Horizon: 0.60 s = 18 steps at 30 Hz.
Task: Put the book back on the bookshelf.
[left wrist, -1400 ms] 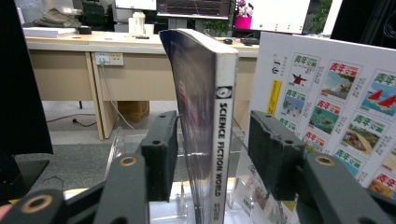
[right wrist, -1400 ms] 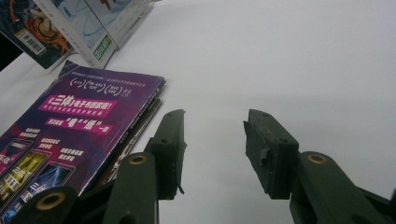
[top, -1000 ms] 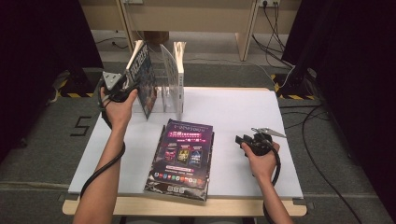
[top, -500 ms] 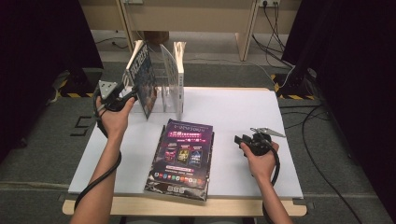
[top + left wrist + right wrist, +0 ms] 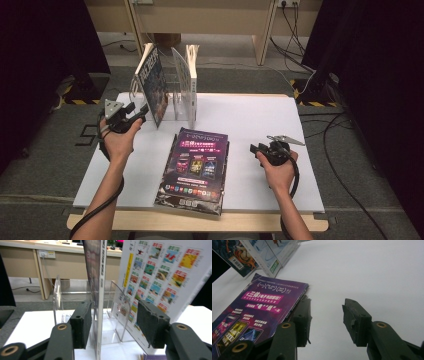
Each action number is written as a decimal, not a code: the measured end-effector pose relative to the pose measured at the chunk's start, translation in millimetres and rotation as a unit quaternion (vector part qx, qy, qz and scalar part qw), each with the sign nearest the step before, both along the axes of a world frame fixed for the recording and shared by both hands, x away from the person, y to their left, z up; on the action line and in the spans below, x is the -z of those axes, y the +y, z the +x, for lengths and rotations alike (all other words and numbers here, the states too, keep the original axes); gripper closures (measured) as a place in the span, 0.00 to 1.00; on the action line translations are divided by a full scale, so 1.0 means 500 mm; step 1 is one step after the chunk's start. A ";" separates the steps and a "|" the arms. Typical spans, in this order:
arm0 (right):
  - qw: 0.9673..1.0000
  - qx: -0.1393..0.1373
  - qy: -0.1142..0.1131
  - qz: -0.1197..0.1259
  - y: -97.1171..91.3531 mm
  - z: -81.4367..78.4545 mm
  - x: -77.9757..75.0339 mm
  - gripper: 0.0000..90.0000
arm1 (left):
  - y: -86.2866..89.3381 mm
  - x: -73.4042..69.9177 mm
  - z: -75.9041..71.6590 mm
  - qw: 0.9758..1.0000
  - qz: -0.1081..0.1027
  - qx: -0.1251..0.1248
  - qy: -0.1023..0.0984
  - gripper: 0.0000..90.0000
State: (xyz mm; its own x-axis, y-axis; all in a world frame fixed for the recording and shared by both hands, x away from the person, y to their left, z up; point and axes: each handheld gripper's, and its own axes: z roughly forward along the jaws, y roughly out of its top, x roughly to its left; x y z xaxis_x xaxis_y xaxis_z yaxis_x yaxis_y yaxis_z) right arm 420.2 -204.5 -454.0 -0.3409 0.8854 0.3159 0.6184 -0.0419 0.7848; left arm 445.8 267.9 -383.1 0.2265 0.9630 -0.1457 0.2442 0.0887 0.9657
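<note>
A dark-covered book point(image 5: 152, 85) stands tilted in a clear acrylic rack point(image 5: 172, 107) at the table's back left, beside two white-covered books point(image 5: 191, 82). My left gripper point(image 5: 141, 114) is at the dark book's near edge. In the left gripper view the book's edge point(image 5: 98, 277) stands between the jaws, close to the left pad point(image 5: 81, 323), with a wide gap to the right pad. The jaws have just been closing a little, and the left gripper point(image 5: 116, 322) is still open. A purple magazine point(image 5: 196, 162) lies flat mid-table. My right gripper point(image 5: 256, 149) hovers open to its right, over the bare table.
The white table point(image 5: 250, 115) has free room to the right and behind the right gripper point(image 5: 325, 320). The purple magazine point(image 5: 259, 307) lies just left of its jaws. A wooden desk and cables stand beyond the table, and dark curtains hang at both sides.
My left hand has drawn back toward the near side and sunk lower beside the dark book. The right hand has not moved.
</note>
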 end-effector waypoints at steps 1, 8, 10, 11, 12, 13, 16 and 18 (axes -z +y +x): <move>1.000 -0.002 -0.001 -0.002 0.000 0.000 -0.001 0.65 | 0.002 0.003 -0.005 1.000 -0.002 0.003 0.003 0.51; 1.000 -0.004 0.011 -0.002 0.010 -0.003 0.000 0.65 | 0.009 0.031 -0.034 0.999 -0.007 0.028 0.034 0.52; 1.000 -0.006 0.012 -0.004 0.014 -0.003 0.001 0.65 | 0.005 0.041 -0.043 0.998 -0.004 0.040 0.046 0.53; 1.000 -0.009 0.014 -0.005 0.017 -0.002 0.001 0.66 | 0.003 0.045 -0.047 0.998 -0.002 0.045 0.050 0.53; 1.000 -0.010 0.016 -0.006 0.019 -0.002 0.000 0.66 | -0.001 0.051 -0.051 0.997 -0.004 0.051 0.056 0.54; 1.000 -0.013 0.017 -0.008 0.021 -0.001 0.001 0.66 | -0.005 0.057 -0.055 0.996 -0.003 0.059 0.065 0.54; 0.999 -0.019 0.026 -0.011 0.031 0.001 0.000 0.66 | -0.020 0.075 -0.066 0.993 0.000 0.078 0.086 0.54; 0.999 -0.023 0.033 -0.012 0.038 0.002 0.000 0.66 | -0.028 0.083 -0.071 0.992 -0.001 0.086 0.096 0.54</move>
State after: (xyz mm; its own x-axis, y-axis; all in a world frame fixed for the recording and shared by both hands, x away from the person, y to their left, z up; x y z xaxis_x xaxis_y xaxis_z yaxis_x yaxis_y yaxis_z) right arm 421.3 -185.7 -454.2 -0.3603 0.8770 0.3178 0.6693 0.0057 0.7430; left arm 410.4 253.8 -424.8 0.3545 0.9125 -0.2040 0.4348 0.0323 0.9000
